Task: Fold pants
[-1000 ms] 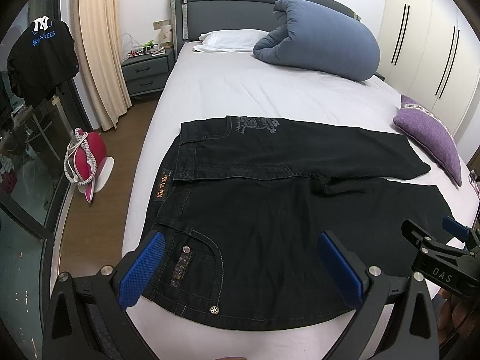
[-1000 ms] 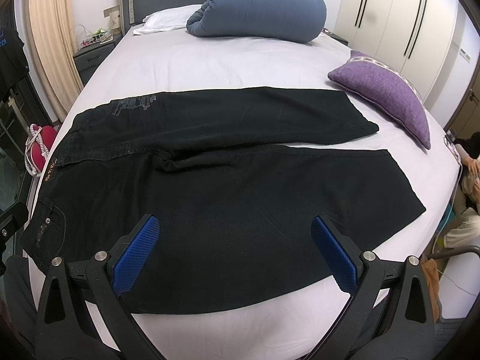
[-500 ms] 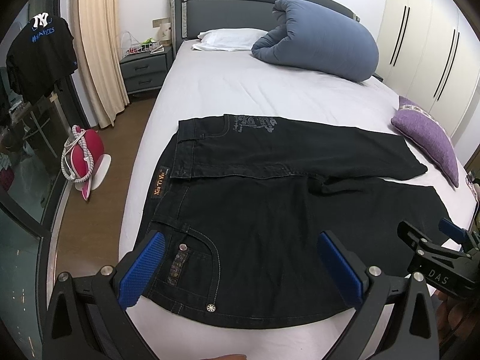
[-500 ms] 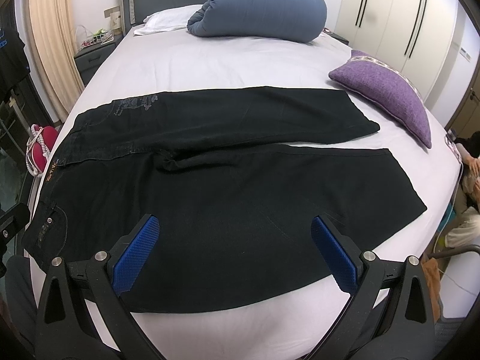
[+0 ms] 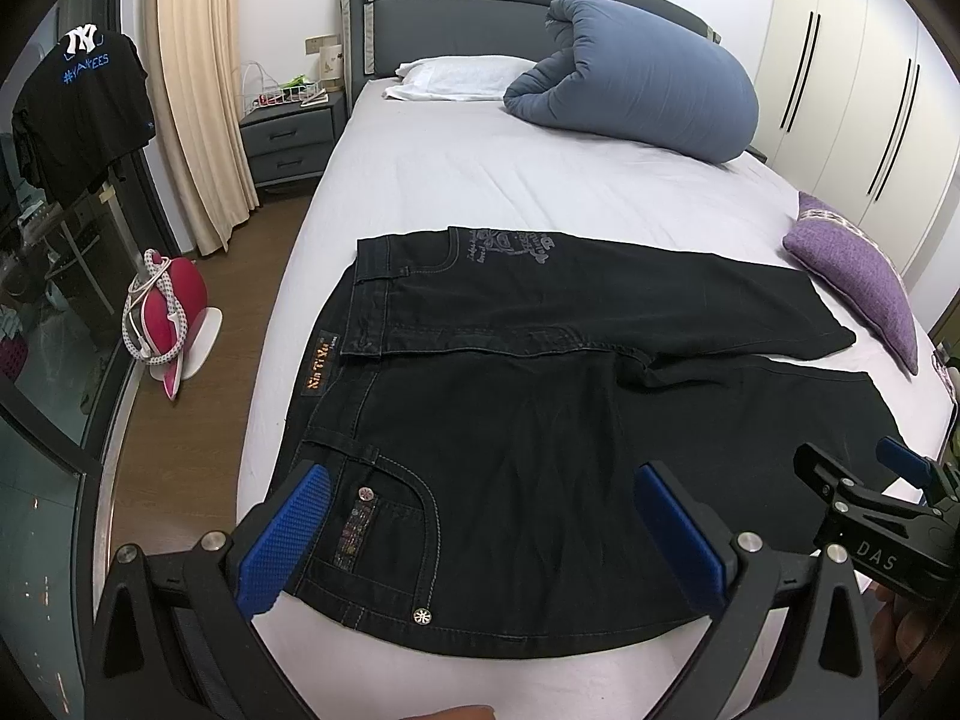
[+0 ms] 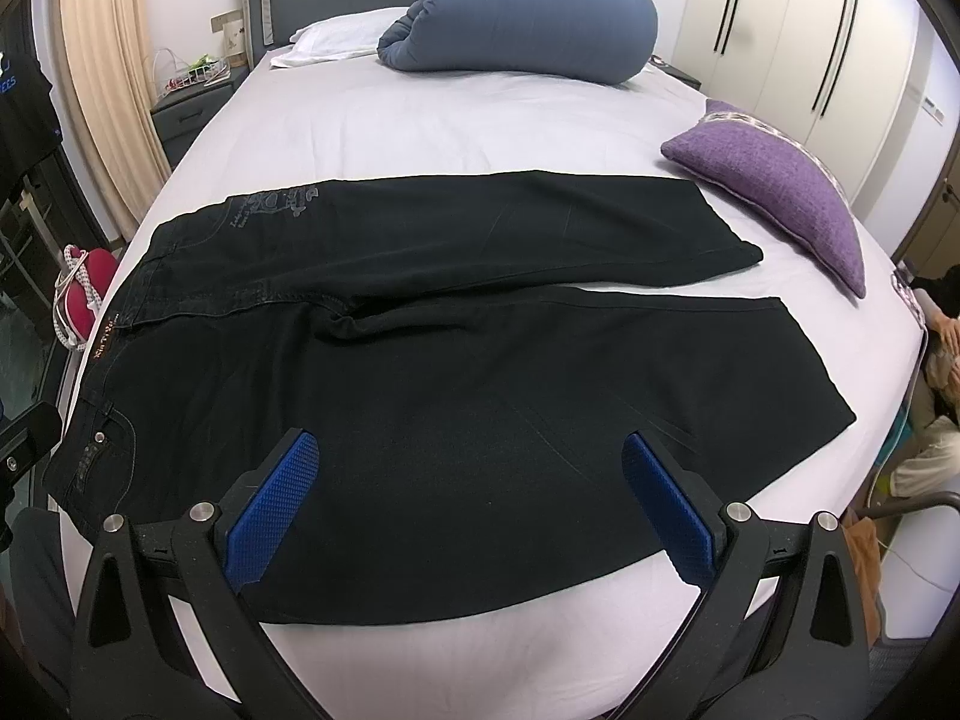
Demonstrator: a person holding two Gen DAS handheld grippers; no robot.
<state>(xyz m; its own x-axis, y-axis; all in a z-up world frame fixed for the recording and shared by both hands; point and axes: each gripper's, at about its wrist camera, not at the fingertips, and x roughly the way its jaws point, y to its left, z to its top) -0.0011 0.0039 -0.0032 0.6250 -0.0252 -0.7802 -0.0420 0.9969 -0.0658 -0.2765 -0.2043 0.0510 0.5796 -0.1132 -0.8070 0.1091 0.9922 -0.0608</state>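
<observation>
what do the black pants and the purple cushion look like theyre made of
Black pants: likely matte denim, judging by the contrast topstitching, metal rivets and waistband patch. Purple cushion: seemingly a coarse woven or chenille-like fabric, with a nubby, non-shiny surface; the exact fibre cannot be told.

Waistband label (image 5: 316, 369) lettering too small to read (orange); right tool (image 5: 864, 483) cut by frame edge

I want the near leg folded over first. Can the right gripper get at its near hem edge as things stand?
Probably yes: the right gripper is open above the pants, with nothing lying between it and the near edge.
</observation>
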